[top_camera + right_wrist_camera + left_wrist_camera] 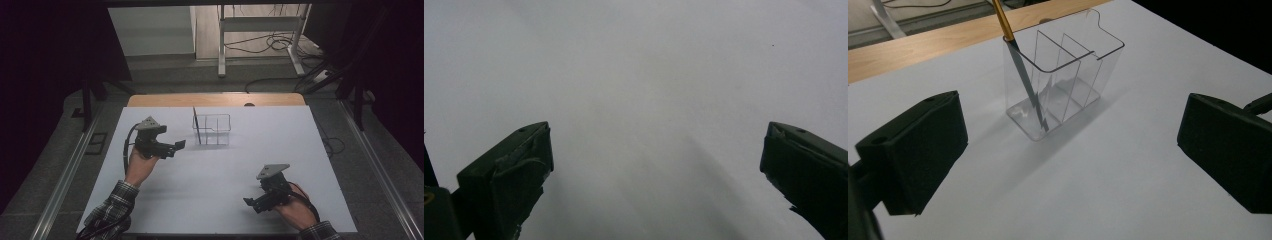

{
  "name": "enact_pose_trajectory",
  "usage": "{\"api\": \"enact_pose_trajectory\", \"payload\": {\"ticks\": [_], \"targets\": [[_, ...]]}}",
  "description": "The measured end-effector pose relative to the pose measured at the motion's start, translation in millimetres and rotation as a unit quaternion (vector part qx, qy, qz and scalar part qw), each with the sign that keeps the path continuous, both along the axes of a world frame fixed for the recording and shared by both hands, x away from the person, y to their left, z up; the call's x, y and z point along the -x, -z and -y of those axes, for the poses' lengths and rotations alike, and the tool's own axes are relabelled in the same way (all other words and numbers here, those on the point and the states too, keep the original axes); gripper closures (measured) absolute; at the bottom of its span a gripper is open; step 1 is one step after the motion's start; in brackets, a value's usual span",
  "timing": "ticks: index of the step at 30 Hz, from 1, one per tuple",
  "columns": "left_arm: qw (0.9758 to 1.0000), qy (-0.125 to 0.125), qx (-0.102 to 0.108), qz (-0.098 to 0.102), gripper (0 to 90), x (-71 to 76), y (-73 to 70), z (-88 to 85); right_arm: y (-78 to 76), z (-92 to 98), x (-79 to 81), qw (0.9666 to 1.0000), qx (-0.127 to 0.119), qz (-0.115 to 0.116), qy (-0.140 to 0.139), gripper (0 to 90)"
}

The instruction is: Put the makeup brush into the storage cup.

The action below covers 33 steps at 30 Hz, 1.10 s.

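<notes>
While the left gripper [1068,145] hangs just short of the clear bin [1063,75] with its jaws spread wide and nothing between them, the likeliest trouble is a knock. The bin stands upright on the white table [215,200] near the far edge, split by thin walls into compartments, and a pencil [1023,80] leans in the end compartment, its gold shaft sticking up past the rim. A bin like that looks light, so I judge that a jaw brushing its wall would slide or tip it instead of gripping it. If the aim is the pencil, closing low would catch the rim too, and a pull at an angle could drag the bin along or lever it over. The slim, smooth shaft could also slip from the pads if pinched off-centre. In the high view the right gripper [257,201] rests low at the near right, well apart from the bin, its jaws likewise wide and empty over bare table, so it is in no place to steady the bin. Nothing lies between the left gripper and the bin. Beyond the table are a wooden strip [215,99], a metal stand [260,30] and loose cables [272,45] on the floor, all out of the way.
</notes>
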<state>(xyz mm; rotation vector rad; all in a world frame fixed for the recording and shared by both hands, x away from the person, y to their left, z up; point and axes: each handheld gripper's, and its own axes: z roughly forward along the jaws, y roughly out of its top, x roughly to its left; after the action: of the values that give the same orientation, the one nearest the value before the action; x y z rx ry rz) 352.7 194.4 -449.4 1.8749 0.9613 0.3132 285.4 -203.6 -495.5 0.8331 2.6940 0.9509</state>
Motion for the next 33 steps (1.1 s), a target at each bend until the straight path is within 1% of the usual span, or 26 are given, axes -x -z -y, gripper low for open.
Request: {"api": "enact_pose_trajectory", "payload": {"ticks": [6,9,10,12,18,27,33], "targets": [[1.0000,-0.001,-0.004,0.000,0.2,5.8,2.3,-0.9,-0.9,0.3,0.0,1.0000,-0.001,0.003,0.002,0.6],[0.9999,-0.001,-0.013,-0.002,0.2,9.6,5.4,-0.4,-1.1,0.4,0.1,1.0000,-0.002,0.003,0.003,0.4],[0.9999,-0.001,-0.013,-0.002,0.2,9.6,5.4,-0.4,-1.1,0.4,0.1,1.0000,-0.002,0.003,0.003,0.4],[0.9998,0.001,-0.022,0.000,0.3,12.5,7.5,0.3,-1.4,0.5,0.3,1.0000,-0.002,0.003,0.004,0.3],[0.9995,0.003,-0.033,0.001,0.4,17.7,10.7,1.2,-2.0,1.7,0.1,1.0000,-0.005,0.004,0.006,0.3],[0.9995,0.000,-0.032,0.003,0.4,23.2,11.7,-2.5,-2.8,3.0,-0.1,0.9999,-0.005,0.009,0.006,0.2],[0.9996,-0.005,-0.026,0.004,0.4,29.8,12.0,-9.7,-3.5,3.6,0.2,0.9999,-0.006,0.008,0.009,0.2]]}}
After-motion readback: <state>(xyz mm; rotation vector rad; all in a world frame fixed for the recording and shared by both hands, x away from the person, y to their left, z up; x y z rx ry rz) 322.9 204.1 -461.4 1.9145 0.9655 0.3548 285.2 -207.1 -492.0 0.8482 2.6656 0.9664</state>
